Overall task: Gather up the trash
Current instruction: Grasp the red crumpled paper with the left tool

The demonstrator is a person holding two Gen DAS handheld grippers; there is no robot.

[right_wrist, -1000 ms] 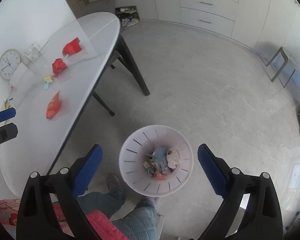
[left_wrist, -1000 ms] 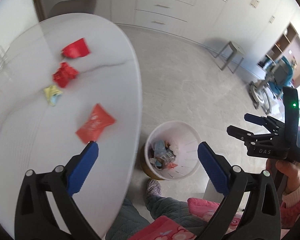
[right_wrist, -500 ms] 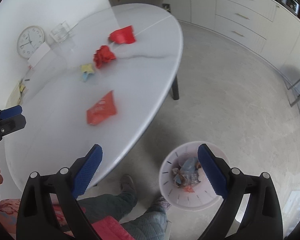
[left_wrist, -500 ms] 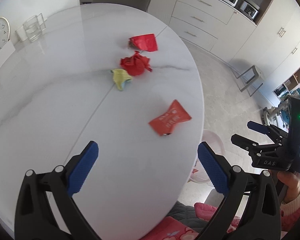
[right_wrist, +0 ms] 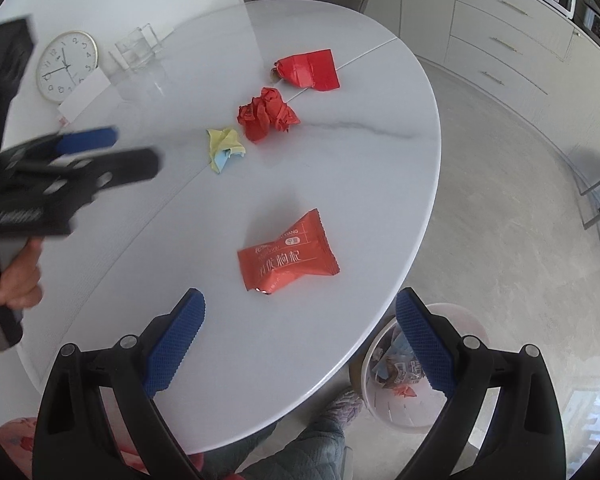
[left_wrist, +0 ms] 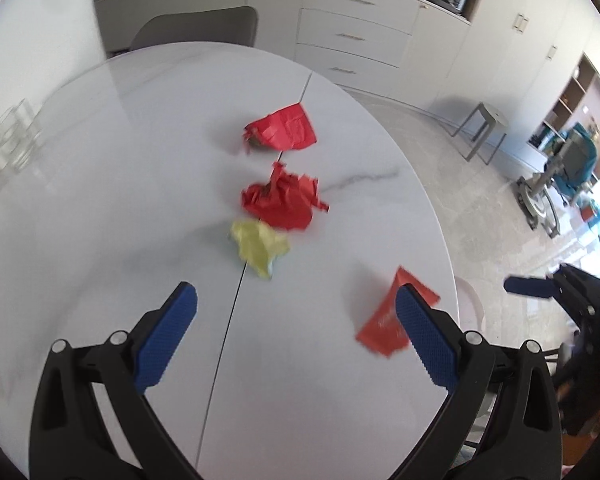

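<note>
Tongs first. Left tongs (left_wrist: 296, 336) spread wide, empty, poised above the white marble bench (left_wrist: 100, 208), blue pads well apart. Right tongs (right_wrist: 300, 340) likewise spread, nothing between the pads, above the near edge of the bench. Also visible in the right wrist view: left tongs at the left edge, blurred, gripped by a hand (right_wrist: 18, 276).

Just ahead of the right tongs, lying flat on the bench: orange-red snack wrapper (right_wrist: 288, 256) with white lettering. In the left wrist view, partly hidden behind the right-hand pad, near the bench edge.

Farther out, ahead of the left tongs: crumpled yellow paper (left_wrist: 260, 246), with a pale blue part seen from the right wrist view. Touching or just beside it, beyond: crumpled red paper ball (left_wrist: 282, 204). Farther still, apart from the ball: folded red wrapper (left_wrist: 282, 130).

At the far left of the bench: clear glass holder (right_wrist: 138, 46), round wall clock (right_wrist: 66, 66) leaning beside it, white card (right_wrist: 84, 96) in front.

On the floor beside the bench, behind the right pad: white trash bin (right_wrist: 388, 404), scraps inside. Below, quilted trouser leg and slipper (right_wrist: 340, 404).
</note>
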